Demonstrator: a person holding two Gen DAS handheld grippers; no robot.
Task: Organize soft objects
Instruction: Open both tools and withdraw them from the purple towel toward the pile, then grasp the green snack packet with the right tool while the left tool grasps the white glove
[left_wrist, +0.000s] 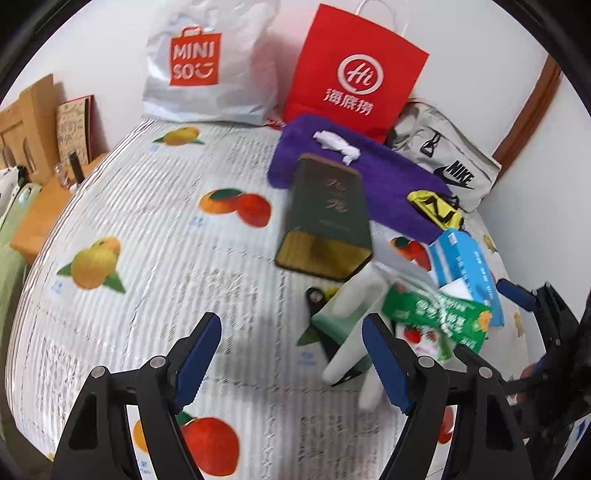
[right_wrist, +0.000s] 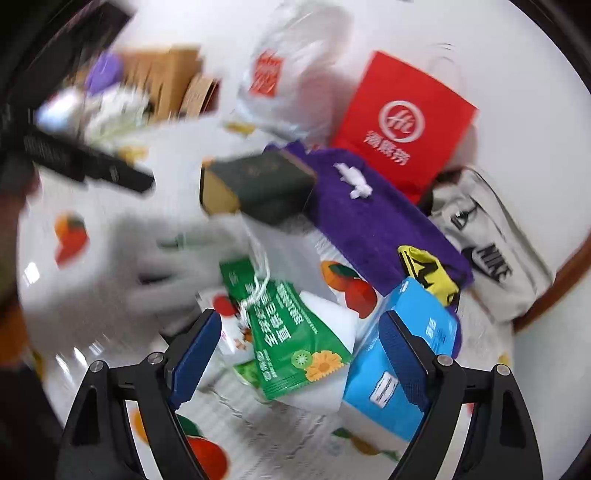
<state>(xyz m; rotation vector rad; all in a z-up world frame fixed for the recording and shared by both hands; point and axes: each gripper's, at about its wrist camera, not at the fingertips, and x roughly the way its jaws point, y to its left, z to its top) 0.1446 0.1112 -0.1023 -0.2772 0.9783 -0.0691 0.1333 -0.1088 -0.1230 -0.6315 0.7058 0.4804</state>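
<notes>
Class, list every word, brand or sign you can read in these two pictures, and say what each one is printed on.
"MINISO": white plastic bag.
"Hi", with Chinese characters "海底捞" below: red paper bag.
"NIKE", with the swoosh: grey pouch.
Gold characters on the dark green box: blurred.
Print on the green packet, blue box and fruit-patterned bedsheet: too small or blurred.

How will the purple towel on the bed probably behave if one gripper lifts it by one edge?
The purple towel looks like thick, loosely folded fabric, so it will probably sag and unfold rather than stay flat. The white crumpled tissue lying on it would likely slide off. Its plush surface should give the pads a good hold.
</notes>
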